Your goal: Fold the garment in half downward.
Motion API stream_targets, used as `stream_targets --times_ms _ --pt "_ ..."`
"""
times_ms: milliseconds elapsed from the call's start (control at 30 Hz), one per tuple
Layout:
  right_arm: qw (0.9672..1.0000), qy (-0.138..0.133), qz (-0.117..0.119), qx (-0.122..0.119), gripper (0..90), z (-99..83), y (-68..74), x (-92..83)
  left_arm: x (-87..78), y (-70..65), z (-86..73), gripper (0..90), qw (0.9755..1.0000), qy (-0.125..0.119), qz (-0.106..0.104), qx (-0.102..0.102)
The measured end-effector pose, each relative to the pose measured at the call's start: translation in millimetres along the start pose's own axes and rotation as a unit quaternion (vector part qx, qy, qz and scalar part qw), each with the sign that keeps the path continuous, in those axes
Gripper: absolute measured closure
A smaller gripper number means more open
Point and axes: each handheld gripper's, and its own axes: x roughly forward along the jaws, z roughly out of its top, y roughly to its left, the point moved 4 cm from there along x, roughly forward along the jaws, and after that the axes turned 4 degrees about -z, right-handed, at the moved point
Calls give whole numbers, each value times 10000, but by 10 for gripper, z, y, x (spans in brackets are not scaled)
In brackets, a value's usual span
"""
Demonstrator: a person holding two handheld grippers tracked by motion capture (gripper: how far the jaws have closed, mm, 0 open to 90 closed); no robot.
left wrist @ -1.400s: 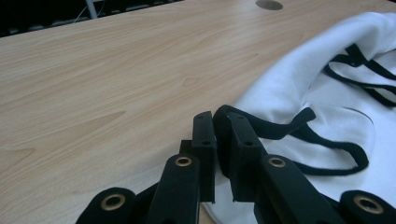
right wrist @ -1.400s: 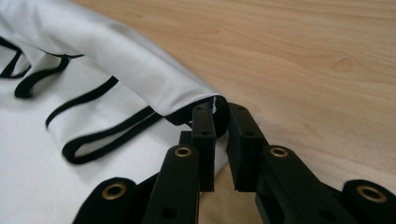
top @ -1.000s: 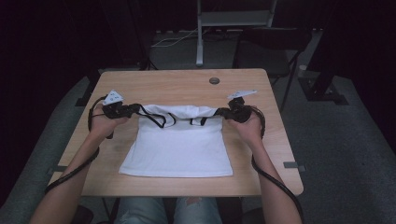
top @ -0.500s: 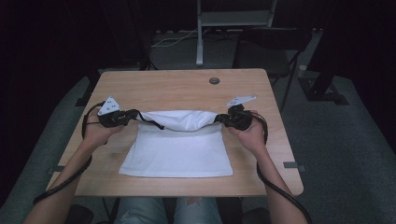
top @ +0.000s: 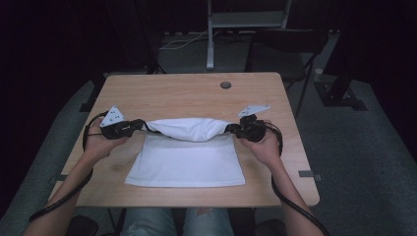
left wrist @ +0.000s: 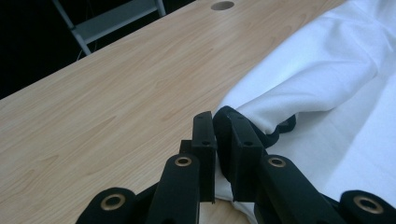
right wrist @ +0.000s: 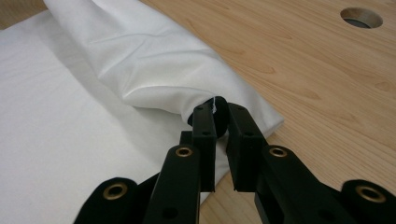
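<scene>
Two grippers are in your hands, one at each end of a white cloth (top: 187, 157) on the wooden table (top: 187, 93). Your forearms come in from the near edge and angle inward, wrists low over the tabletop, palms cupped around the gripper bodies.

Your left gripper (top: 139, 126) points toward the middle of the table. Its jaws are pinched almost fully together on a dark-trimmed corner of the cloth (left wrist: 327, 79). Your right gripper (top: 230, 129) mirrors it, pointing inward, jaws likewise nearly shut on the opposite corner of the cloth (right wrist: 116, 65).

Between the two grippers the far edge of the cloth is lifted and hangs as a soft, sagging roll just above the rest, which lies flat on the near half of the table. A round hole (top: 225, 85) sits in the tabletop beyond it.

Your fingers are mostly hidden behind the gripper bodies. Your elbows are cut off at the bottom of the high view. How many layers each pair of jaws holds is hard to make out.
</scene>
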Motion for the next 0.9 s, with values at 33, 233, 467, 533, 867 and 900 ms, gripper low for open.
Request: stream_targets --times_ms 33,233,467,533,867,900 --pt "10000 6 2 -11 825 -2 7 -10 0 0 0 831 10000 0 0 0" --pt "10000 -16 30 -65 825 -29 48 -67 -63 -83 -21 831 9999 28 -40 119" --pt "9999 -17 44 -99 824 -70 83 -112 -99 -126 -115 831 9999 80 -58 119" --pt "9999 -38 51 -96 825 -81 85 -124 -112 -150 -130 831 9999 78 -74 127" --pt "9997 -42 118 -232 825 -101 182 -174 -180 -256 -108 832 9994 96 -85 310" --pt "9997 -42 118 -232 825 -101 182 -174 -180 -256 -108 832 9994 96 -85 310"
